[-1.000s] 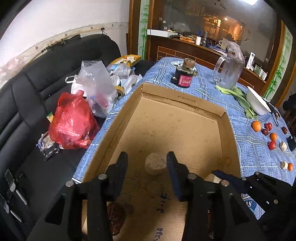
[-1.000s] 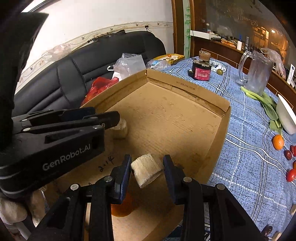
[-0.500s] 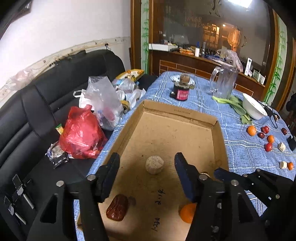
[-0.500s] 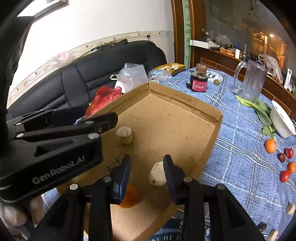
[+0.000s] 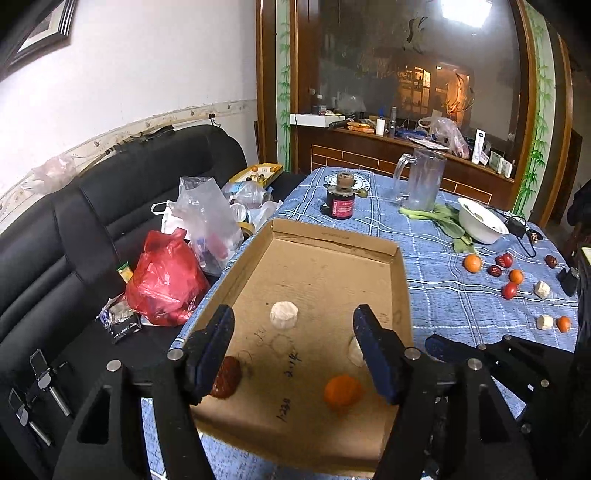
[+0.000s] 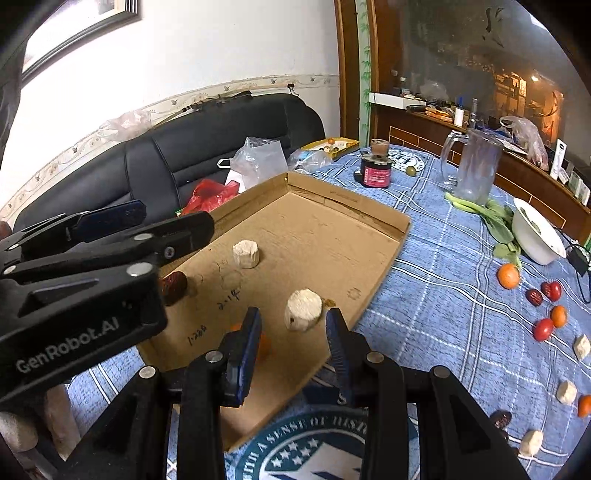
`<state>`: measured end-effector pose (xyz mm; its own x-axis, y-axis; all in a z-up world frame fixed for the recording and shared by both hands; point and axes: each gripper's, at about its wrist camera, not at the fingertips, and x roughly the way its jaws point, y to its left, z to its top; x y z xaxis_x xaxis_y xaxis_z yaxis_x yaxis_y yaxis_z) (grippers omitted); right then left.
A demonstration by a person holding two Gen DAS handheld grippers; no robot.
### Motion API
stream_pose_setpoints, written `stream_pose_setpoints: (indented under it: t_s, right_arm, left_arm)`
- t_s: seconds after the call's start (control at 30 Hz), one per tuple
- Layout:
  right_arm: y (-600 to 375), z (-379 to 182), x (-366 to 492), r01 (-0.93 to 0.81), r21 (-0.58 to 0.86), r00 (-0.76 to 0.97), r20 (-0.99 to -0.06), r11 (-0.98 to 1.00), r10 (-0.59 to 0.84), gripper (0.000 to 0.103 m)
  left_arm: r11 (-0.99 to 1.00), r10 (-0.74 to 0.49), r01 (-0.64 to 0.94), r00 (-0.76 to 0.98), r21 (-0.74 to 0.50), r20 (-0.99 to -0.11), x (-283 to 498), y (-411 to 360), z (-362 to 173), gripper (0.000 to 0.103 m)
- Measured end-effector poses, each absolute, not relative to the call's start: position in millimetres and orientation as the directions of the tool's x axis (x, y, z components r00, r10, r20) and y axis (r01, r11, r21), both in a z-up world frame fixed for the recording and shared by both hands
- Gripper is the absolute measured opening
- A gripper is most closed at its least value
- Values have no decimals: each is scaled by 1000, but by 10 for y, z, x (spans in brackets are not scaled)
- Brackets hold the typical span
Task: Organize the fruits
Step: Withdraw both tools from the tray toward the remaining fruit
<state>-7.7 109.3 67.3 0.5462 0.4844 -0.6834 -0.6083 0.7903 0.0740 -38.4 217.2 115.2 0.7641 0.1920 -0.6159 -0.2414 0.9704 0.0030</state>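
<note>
Right gripper (image 6: 293, 332) above pale chunk (image 6: 303, 309)

Wall: white, patterned border strip (image 5: 177, 114) | Picture frame (image 5: 40, 33): far left | Sofa (image 5: 110, 206): black, left of table | Table: blue plaid cloth (image 5: 443, 288) | Far: wooden-framed glass partition (image 5: 406, 66), ceiling light (image 5: 458, 11) reflected

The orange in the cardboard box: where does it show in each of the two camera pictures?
Left wrist view: the orange lies in the box's near right part, in full view.
Right wrist view: the orange is low and centre-left, mostly hidden behind a gripper finger.
Shared landmark: the pale round chunk farther in, on the cardboard box.
</note>
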Motion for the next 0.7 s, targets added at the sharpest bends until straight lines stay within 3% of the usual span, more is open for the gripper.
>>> stream_pose_setpoints:
  t_s: [0.7]
  right_arm:
    - [714, 631, -262, -561, 121, 562, -671, 819, 484, 40]
  left_arm:
    - [974, 168, -224, 781, -18, -602, -628, 1927, 1158, 66]
